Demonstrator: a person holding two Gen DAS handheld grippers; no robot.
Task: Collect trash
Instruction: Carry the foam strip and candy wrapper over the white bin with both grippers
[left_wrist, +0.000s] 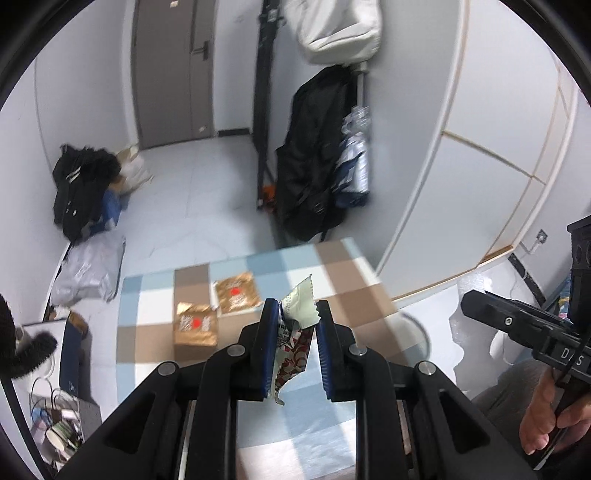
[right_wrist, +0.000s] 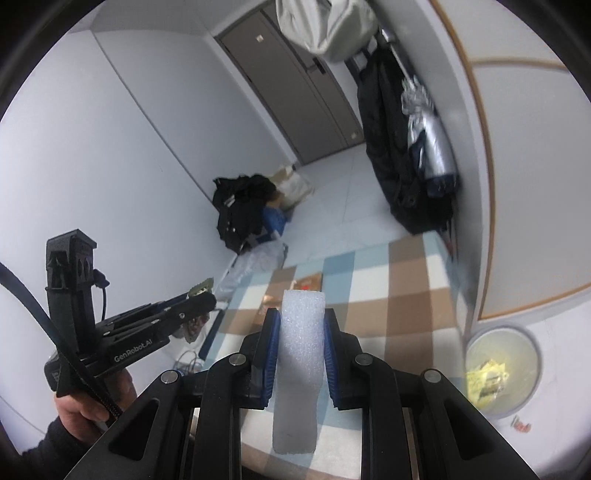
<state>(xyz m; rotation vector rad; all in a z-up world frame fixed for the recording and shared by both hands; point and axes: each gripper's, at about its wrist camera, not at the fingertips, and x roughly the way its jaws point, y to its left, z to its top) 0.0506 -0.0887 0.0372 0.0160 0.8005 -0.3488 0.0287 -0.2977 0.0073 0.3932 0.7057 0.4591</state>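
While the left tool hangs above the checked counter, it pinches a crumpled snack wrapper between its blue pads. Two gold packets lie on the counter at its eleven o'clock. The right tool clamps a white foam block. A bin with yellow scraps sits at its three o'clock.

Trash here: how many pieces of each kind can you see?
Gold packets on the checkered table: 2
Crumpled wrapper in the left gripper: 1
White foam piece in the right gripper: 1
Yellow wrapper in the bin: 1
Total: 5
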